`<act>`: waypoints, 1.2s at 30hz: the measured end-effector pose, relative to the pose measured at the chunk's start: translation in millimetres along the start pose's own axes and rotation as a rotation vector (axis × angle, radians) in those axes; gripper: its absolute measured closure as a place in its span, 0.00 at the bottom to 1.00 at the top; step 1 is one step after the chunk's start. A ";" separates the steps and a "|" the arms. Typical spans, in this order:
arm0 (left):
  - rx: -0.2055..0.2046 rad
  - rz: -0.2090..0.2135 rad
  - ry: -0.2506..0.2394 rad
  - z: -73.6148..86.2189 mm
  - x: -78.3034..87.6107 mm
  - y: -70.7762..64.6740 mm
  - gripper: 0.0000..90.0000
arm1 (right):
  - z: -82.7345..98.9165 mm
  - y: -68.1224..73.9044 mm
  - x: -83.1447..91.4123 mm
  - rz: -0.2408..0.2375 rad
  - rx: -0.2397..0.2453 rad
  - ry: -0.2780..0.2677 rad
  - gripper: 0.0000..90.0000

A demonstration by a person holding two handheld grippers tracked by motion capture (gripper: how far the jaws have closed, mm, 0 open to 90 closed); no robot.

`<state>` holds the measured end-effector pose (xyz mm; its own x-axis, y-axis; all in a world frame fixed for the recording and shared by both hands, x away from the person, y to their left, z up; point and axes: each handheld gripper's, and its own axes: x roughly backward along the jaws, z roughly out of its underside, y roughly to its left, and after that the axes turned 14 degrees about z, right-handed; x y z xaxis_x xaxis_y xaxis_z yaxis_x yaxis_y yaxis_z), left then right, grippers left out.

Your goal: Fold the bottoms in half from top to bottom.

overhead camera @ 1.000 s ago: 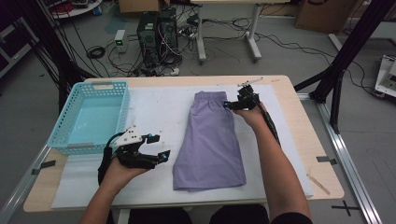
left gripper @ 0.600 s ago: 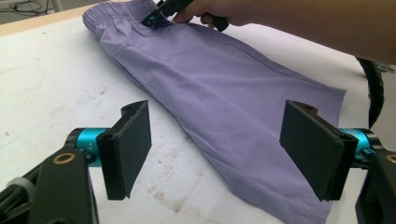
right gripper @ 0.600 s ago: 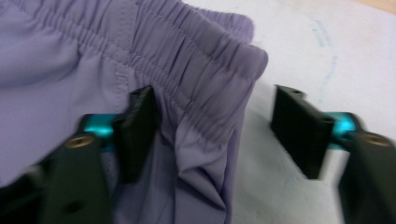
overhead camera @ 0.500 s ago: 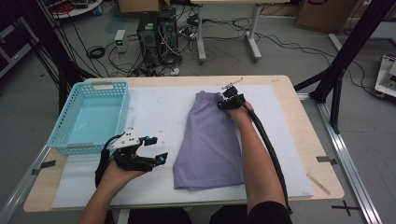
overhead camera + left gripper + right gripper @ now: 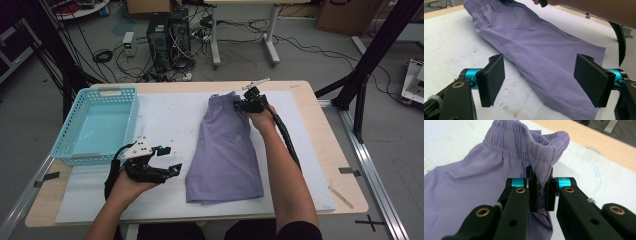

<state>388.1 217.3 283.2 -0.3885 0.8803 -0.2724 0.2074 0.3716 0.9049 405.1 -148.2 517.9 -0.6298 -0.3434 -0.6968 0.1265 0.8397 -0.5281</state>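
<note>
A pair of purple shorts [image 5: 225, 150] lies flat on the white mat [image 5: 165, 120], waistband at the far end. My right gripper [image 5: 243, 104] is at the waistband's right part and is shut on a bunched fold of the elastic waistband [image 5: 541, 147], which rises a little off the mat between the pads [image 5: 542, 195]. My left gripper [image 5: 172, 160] hovers just left of the shorts' near leg, open wide. In the left gripper view its jaws [image 5: 539, 80] frame the shorts' leg hem [image 5: 564, 82] with nothing gripped.
A light blue plastic basket [image 5: 65, 145] stands at the table's left side. Bare wooden table edge [image 5: 320, 130] runs right of the mat. Beyond the table are computer towers [image 5: 167, 30], cables and desk legs on the floor.
My right gripper has moved left from the waistband's right corner onto the waistband and shut on its fabric, pulling up a fold. The left gripper has stayed put.
</note>
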 end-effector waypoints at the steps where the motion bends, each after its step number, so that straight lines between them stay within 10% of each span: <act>1: 0.002 0.002 -0.003 -0.2 -0.2 -0.4 0.28 | 0.0 0.1 3.7 0.000 0.009 -0.014 0.96; 21: 0.001 -0.006 -0.029 -3.6 5.8 0.5 0.28 | 23.2 43.6 117.0 -0.156 0.173 -0.263 0.96; 36: 0.007 -0.017 -0.039 -3.6 7.2 3.8 0.28 | 93.8 75.6 169.5 -0.194 0.199 -0.271 0.88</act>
<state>382.8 224.0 285.9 -0.3565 0.8847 -0.3004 0.2074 0.3885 0.8978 379.8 -182.3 314.4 -0.4345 -0.6087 -0.6639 0.1878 0.6596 -0.7277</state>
